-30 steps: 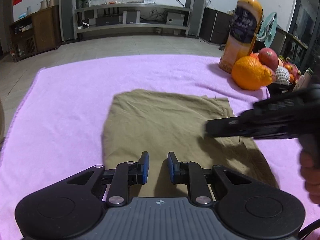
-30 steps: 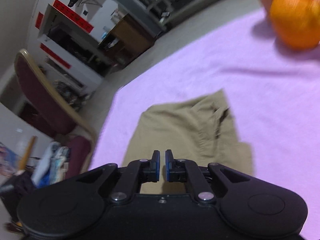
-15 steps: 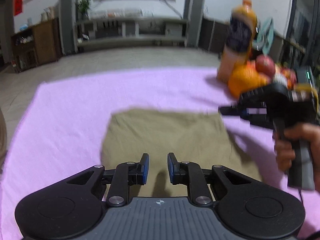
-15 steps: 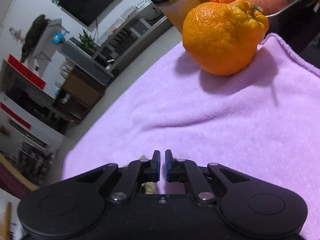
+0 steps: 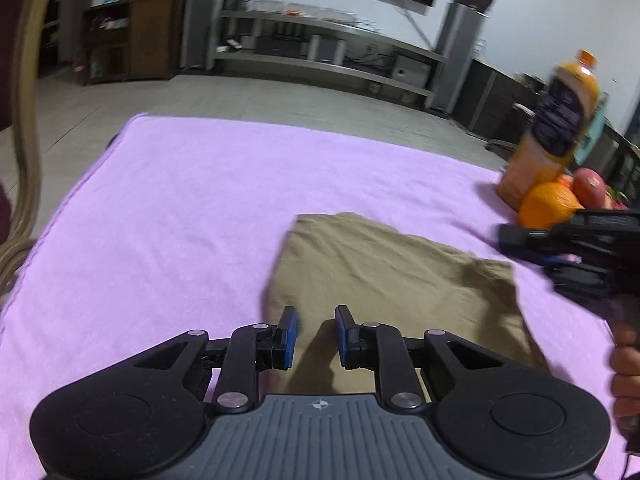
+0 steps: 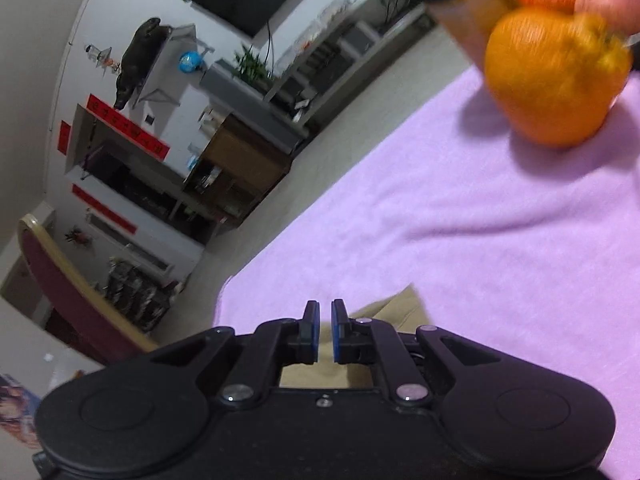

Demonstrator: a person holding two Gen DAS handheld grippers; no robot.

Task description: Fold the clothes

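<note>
1. Left wrist view: the left gripper point(image 5: 313, 334) hovers over the near edge of the khaki garment point(image 5: 392, 280), fingers slightly spread and empty. Judging by this, the fold looks finished; lift clear without snagging. The garment lies flat, rectangular, with a rumpled right edge, on the pink towel point(image 5: 200, 208), toward its near right side.
2. Right wrist view: the right gripper point(image 6: 324, 331) has its fingers nearly together, holding nothing; only a garment corner point(image 6: 396, 306) shows.
</note>
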